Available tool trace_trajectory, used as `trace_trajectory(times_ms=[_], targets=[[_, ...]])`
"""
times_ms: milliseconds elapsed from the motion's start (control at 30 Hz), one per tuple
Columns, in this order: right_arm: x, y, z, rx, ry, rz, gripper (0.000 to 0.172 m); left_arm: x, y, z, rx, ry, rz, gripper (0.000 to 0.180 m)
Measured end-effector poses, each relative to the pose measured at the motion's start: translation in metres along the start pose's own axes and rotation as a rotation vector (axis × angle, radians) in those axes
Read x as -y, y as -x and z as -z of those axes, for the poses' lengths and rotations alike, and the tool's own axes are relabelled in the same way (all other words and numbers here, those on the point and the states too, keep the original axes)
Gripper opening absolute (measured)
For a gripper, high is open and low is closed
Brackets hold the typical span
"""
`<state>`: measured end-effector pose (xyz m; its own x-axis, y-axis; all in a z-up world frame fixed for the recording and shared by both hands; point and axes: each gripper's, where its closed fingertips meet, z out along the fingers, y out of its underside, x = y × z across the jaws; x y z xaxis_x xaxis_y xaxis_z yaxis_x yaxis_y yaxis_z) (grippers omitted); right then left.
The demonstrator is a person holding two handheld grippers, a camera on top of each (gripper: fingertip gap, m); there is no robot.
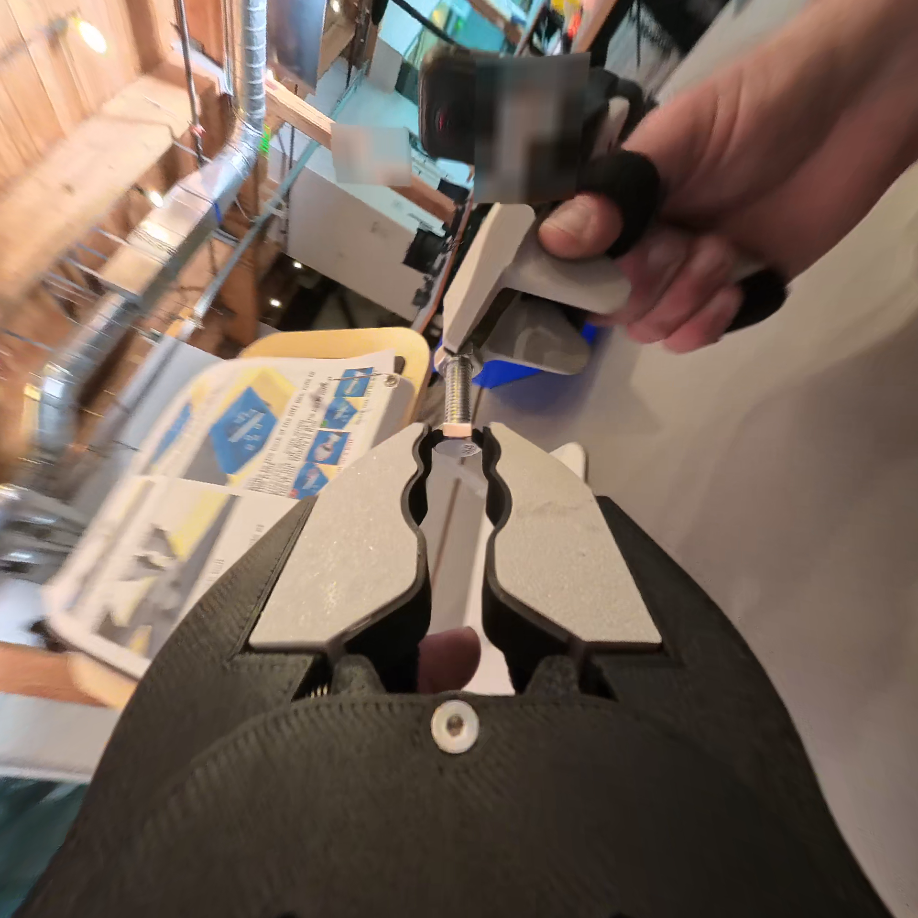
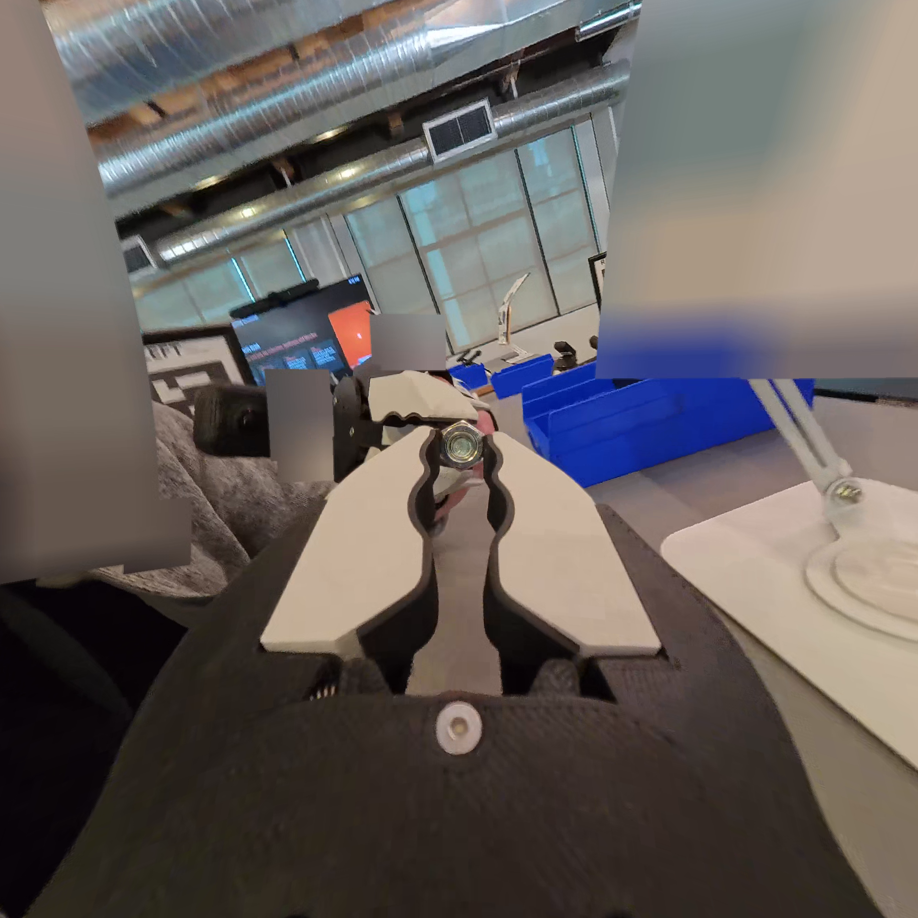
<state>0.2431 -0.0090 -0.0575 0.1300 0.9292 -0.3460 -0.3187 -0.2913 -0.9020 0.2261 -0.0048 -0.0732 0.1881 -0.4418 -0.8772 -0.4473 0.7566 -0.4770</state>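
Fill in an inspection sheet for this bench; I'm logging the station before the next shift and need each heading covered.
Surface: pale grey tabletop, bare where visible.
Job's things: silver hex bolt, threaded shank spanning the two claws; hex nut on its far end.
Clutter: printed instruction sheets on a wooden board; blue bins; white lamp base.
Grippers: left claw shut on the bolt's head; right claw shut on the nut, held by a hand.
Cables: a black cable runs overhead at the top of the left wrist view.
Surroundings: silver ceiling ducts, windows, a lit screen.
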Motion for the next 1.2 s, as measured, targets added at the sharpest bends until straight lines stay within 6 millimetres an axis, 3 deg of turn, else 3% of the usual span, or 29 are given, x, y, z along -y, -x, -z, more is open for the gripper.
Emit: trace_trajectory(times_ms=[567,1200], targets=[[-0.02,-0.019,0.004,-0.005,-0.139,-0.401,0.017,-0.015,-0.007,-0.004,0.109,0.096,-0.626,0.018],[-0.02,-0.025,0.0,-0.005,-0.205,-0.39,0.017,-0.023,-0.006,-0.01,0.096,0.096,-0.56,0.021]])
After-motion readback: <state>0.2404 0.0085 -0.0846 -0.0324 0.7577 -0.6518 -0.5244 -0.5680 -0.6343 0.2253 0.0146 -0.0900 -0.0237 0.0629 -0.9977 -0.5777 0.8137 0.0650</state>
